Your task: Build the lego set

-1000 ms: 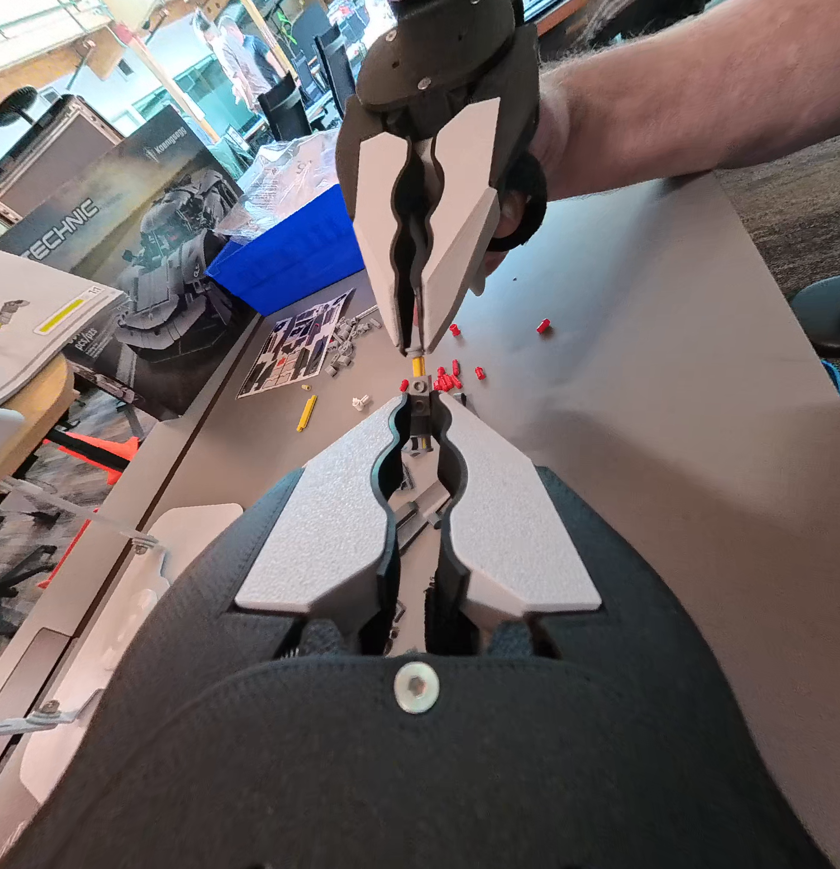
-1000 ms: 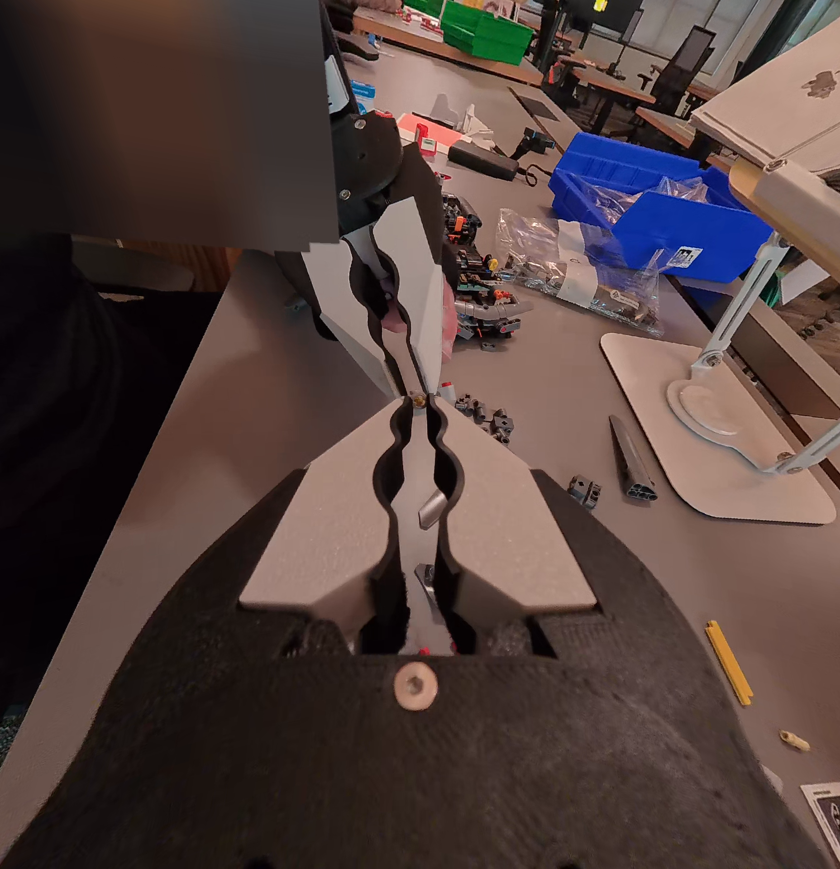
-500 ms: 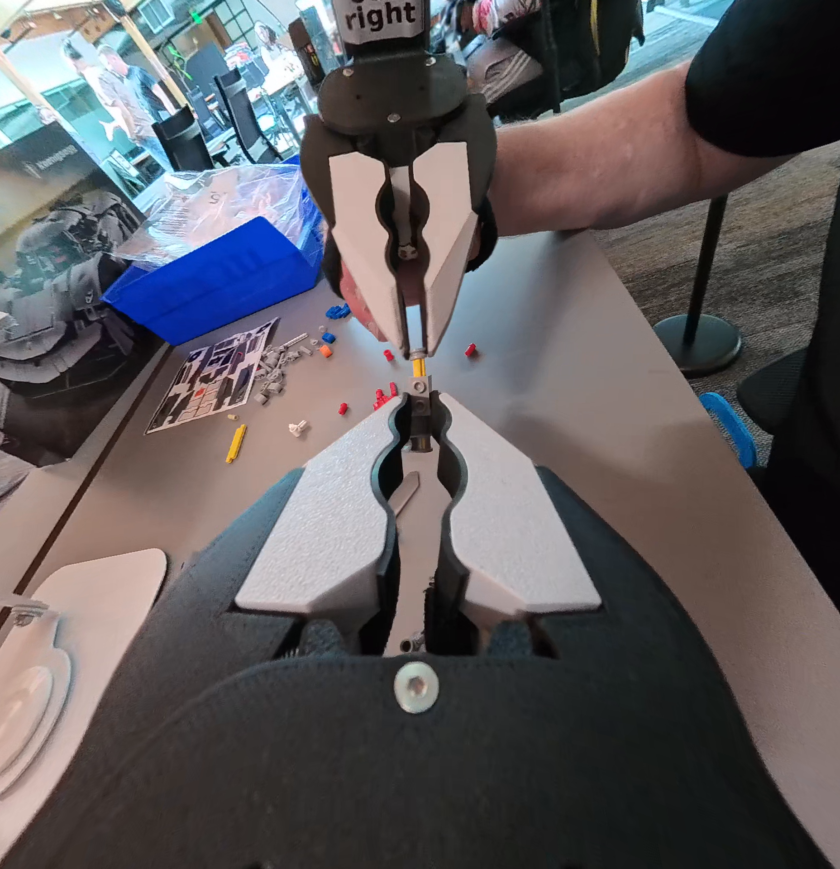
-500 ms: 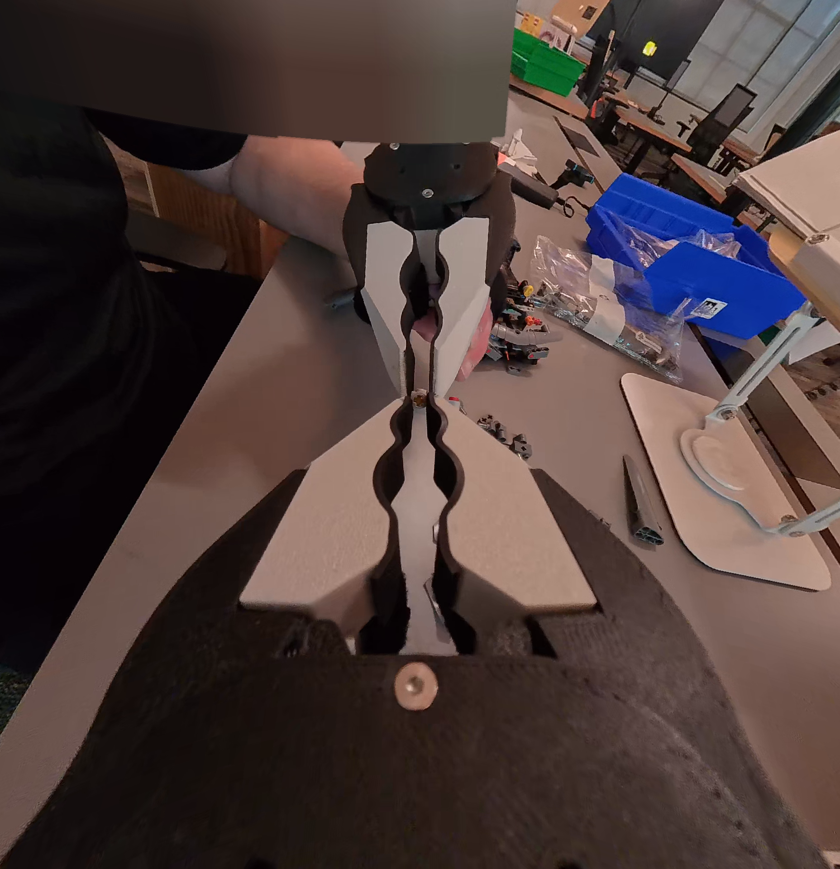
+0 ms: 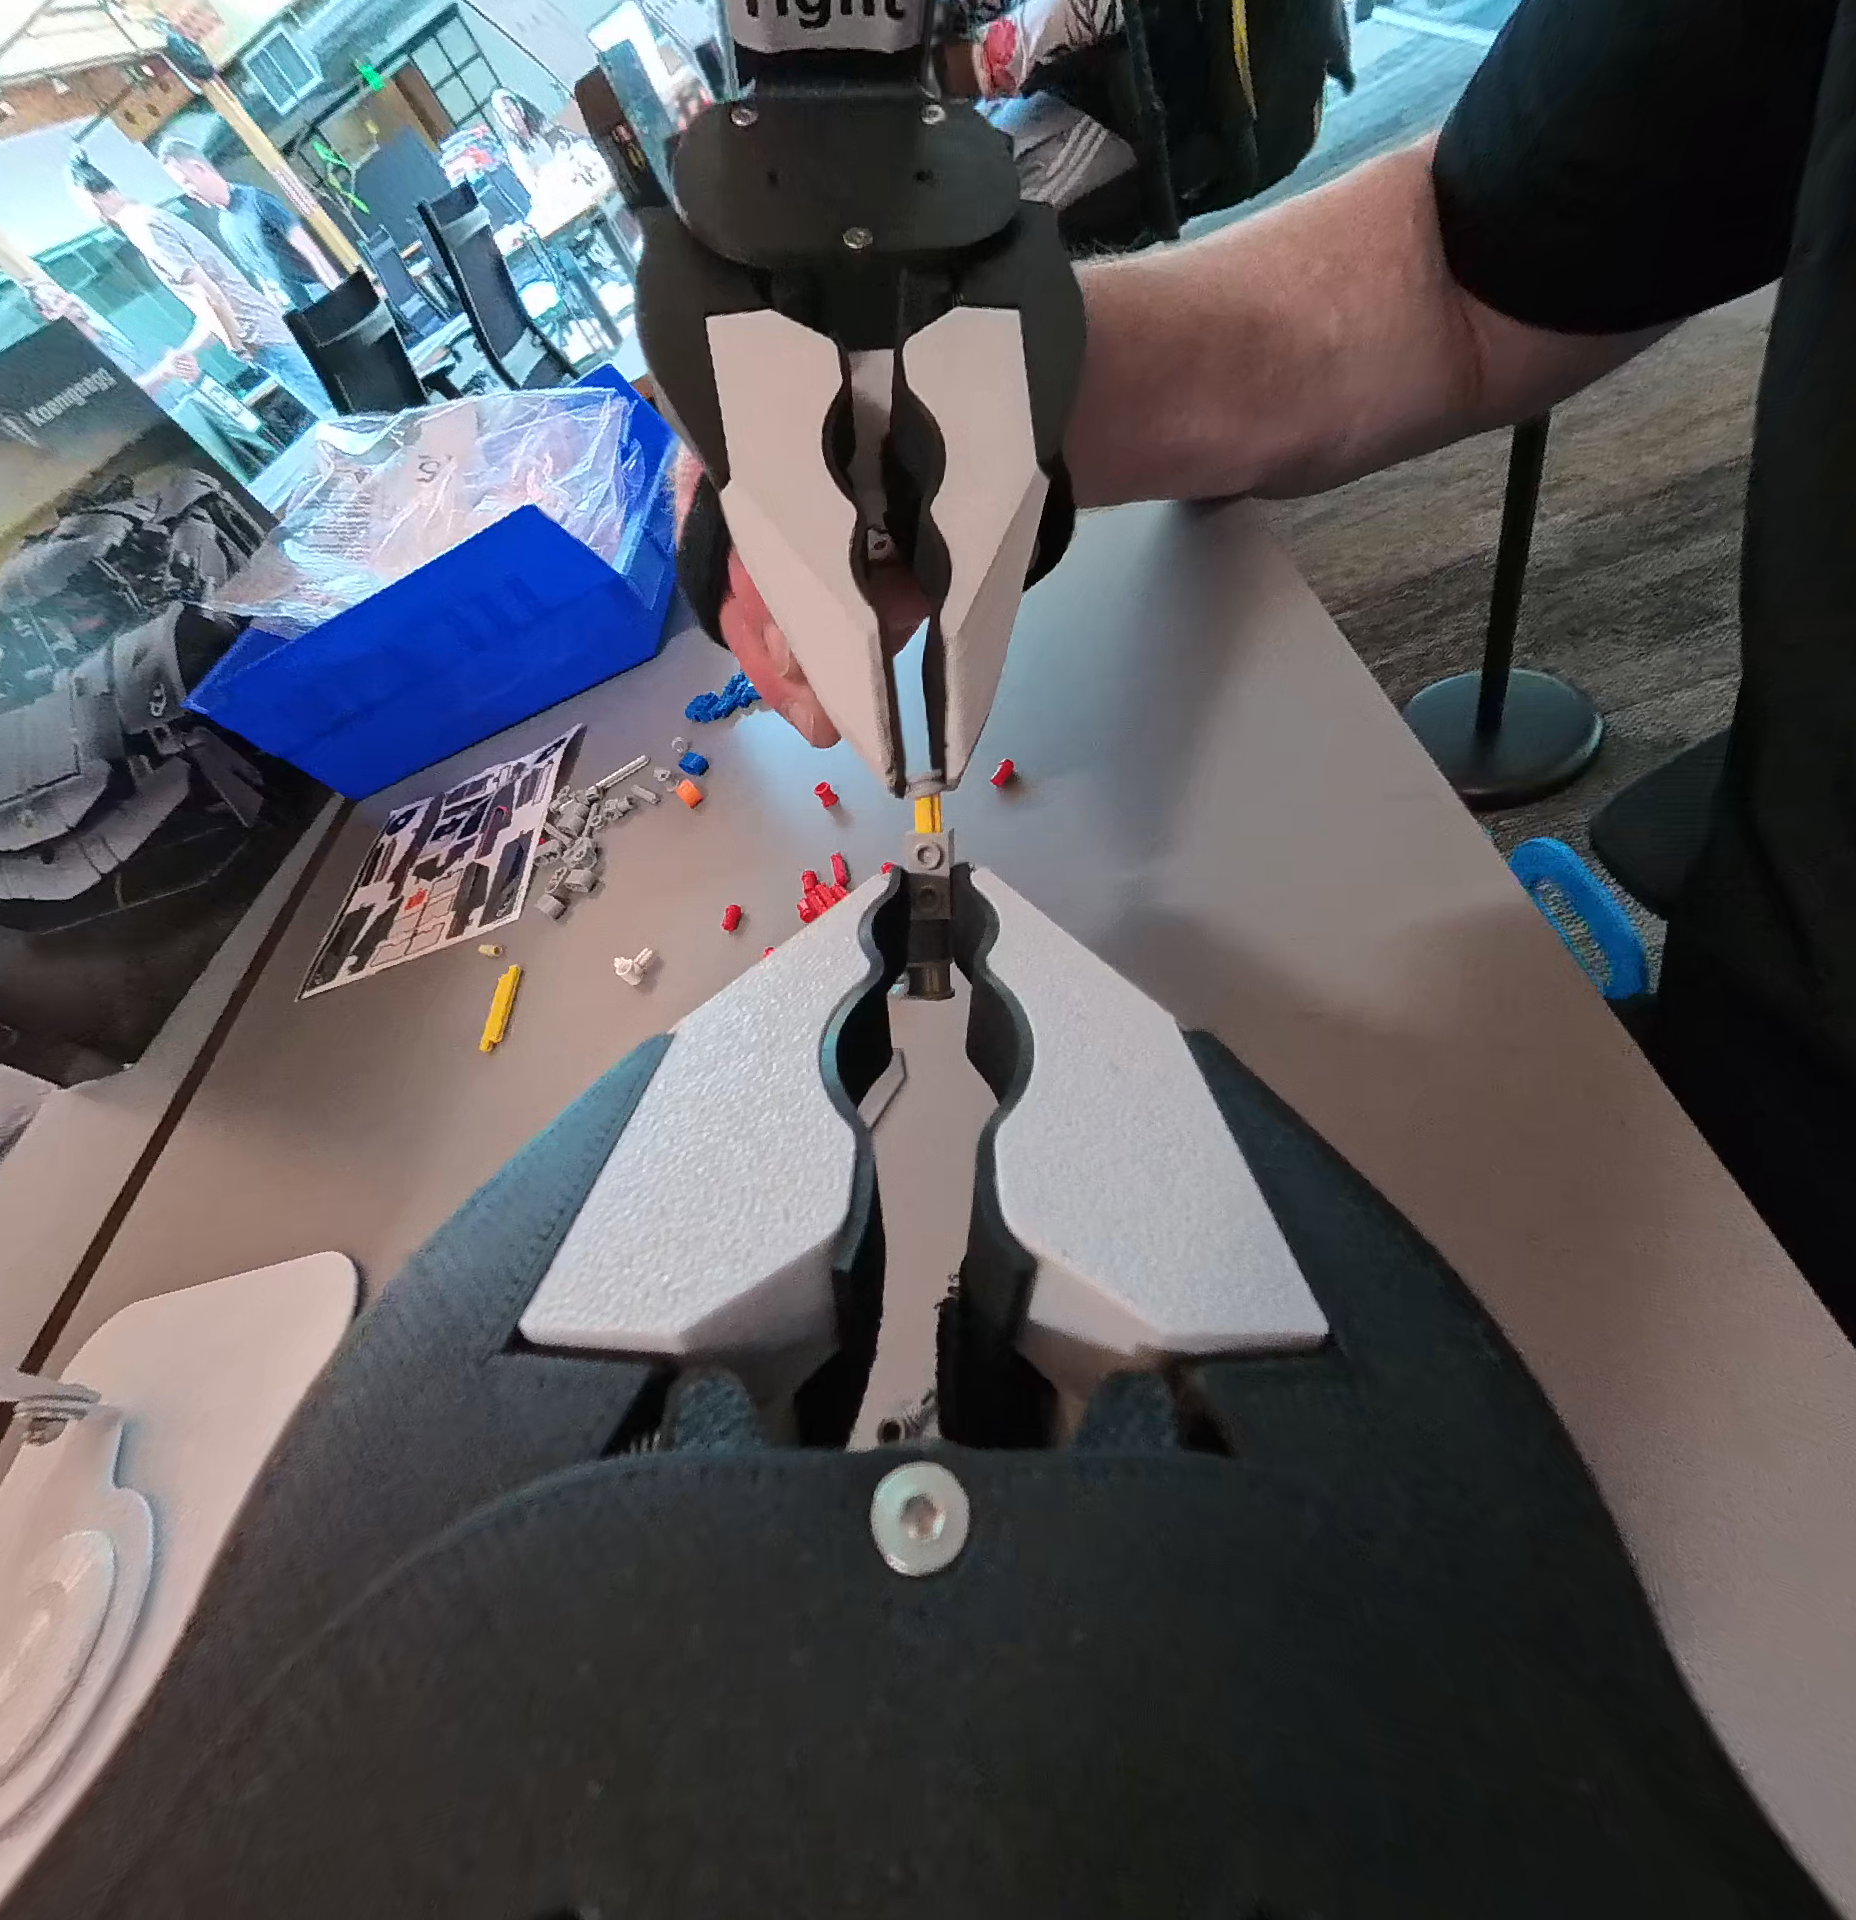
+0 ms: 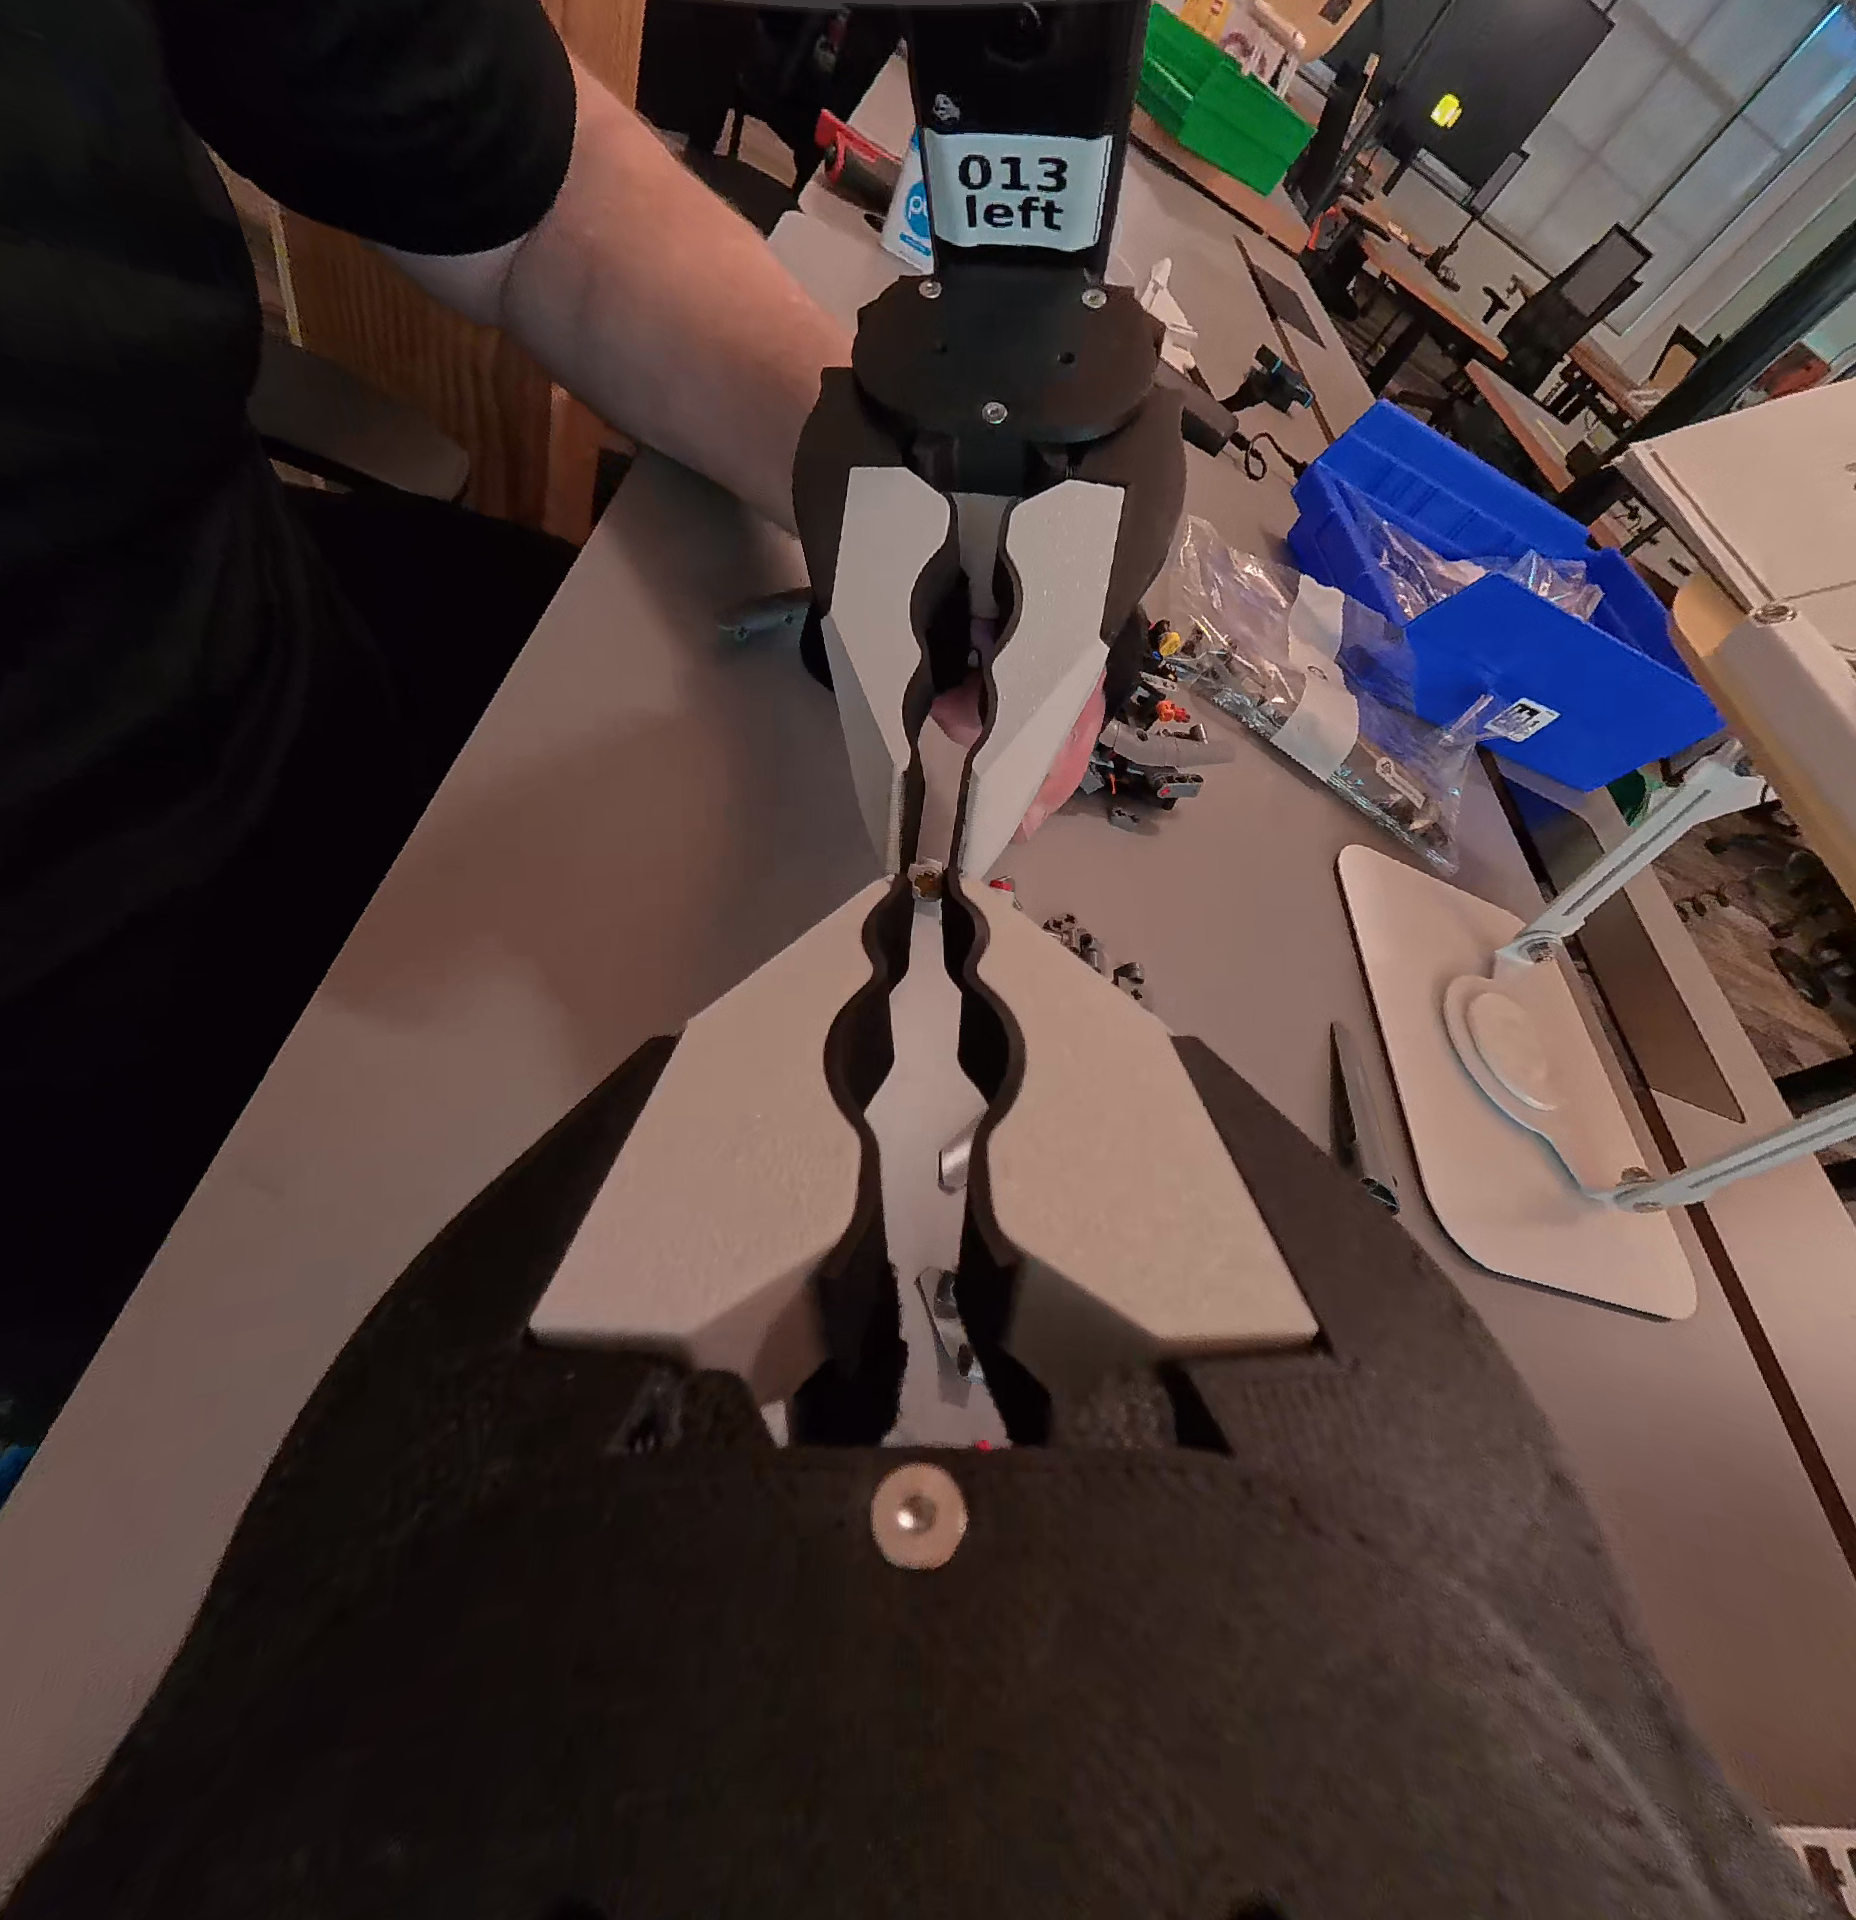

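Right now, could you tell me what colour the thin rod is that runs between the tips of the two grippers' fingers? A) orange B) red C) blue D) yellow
D: in the left wrist view a yellow rod spans from the grey piece at the left gripper up to the right gripper; the red pieces lie loose on the table.
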`<state>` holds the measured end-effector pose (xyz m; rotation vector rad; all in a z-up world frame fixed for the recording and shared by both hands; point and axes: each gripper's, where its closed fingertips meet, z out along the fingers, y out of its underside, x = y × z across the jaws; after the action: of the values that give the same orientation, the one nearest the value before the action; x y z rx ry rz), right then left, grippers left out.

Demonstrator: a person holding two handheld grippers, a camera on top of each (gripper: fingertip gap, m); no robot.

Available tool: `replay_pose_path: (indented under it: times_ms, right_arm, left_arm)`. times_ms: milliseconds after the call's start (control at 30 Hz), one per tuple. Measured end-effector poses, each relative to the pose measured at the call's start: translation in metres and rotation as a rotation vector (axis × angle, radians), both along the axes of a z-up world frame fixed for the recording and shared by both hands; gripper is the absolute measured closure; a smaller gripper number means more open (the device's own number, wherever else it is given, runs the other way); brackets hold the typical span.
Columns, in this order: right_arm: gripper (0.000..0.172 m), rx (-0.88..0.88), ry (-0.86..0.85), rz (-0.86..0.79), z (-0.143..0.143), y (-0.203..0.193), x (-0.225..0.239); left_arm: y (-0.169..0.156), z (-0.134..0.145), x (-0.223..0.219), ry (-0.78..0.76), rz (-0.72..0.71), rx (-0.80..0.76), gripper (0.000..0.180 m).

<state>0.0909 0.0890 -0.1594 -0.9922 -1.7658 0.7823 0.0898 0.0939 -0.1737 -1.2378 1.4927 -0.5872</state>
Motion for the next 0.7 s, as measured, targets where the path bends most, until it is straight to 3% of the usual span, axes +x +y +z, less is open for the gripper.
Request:
replay_pose_path:
  times_ms: [700]
  right_arm:
    - [0.169, 0.193, 0.000, -0.026, -0.0003, -0.0078, -0.0020]
  left_arm:
    - [-0.0073, -0.0010, -0.0003, -0.024, -0.069, -0.050, 0.175]
